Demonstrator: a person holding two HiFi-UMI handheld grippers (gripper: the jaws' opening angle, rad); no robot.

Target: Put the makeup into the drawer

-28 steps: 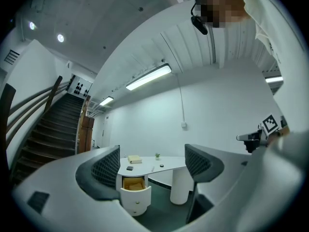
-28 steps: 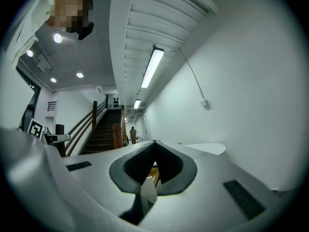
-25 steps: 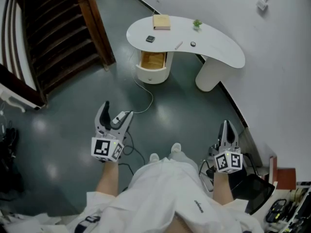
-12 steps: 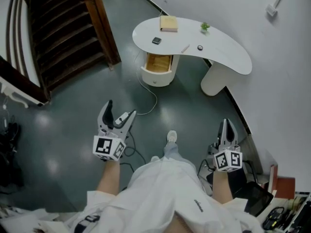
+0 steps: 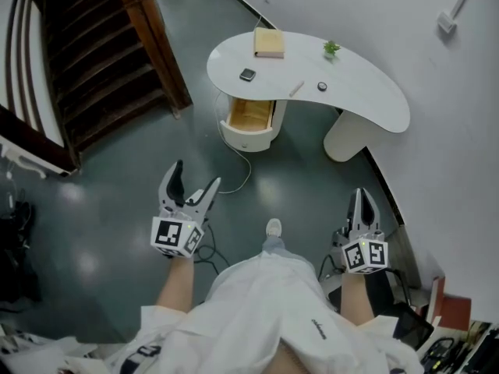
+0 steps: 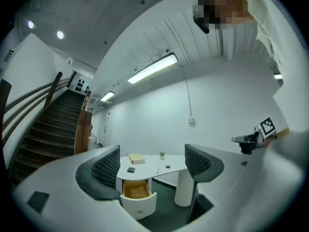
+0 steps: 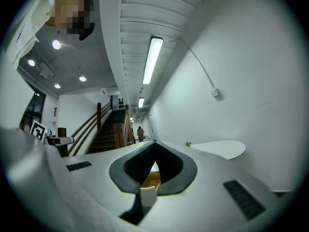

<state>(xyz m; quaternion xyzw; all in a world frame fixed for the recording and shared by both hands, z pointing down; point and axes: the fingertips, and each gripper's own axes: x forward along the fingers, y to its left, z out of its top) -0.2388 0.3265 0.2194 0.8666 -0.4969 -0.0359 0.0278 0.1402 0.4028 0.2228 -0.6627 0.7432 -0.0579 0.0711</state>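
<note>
No word or number can be read: the small dark print on the person's white garment [image 5: 316, 329] is too small to make out, and the cubes on the left gripper [image 5: 195, 176] and right gripper [image 5: 360, 199] bear only black-and-white square patterns.

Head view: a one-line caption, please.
White desk with open drawer ahead; left gripper open, right gripper shut, both empty.

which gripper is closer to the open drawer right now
Left. The left gripper is short of the open drawer, slightly to its left; the right gripper is farther back and well off to its right.
</note>
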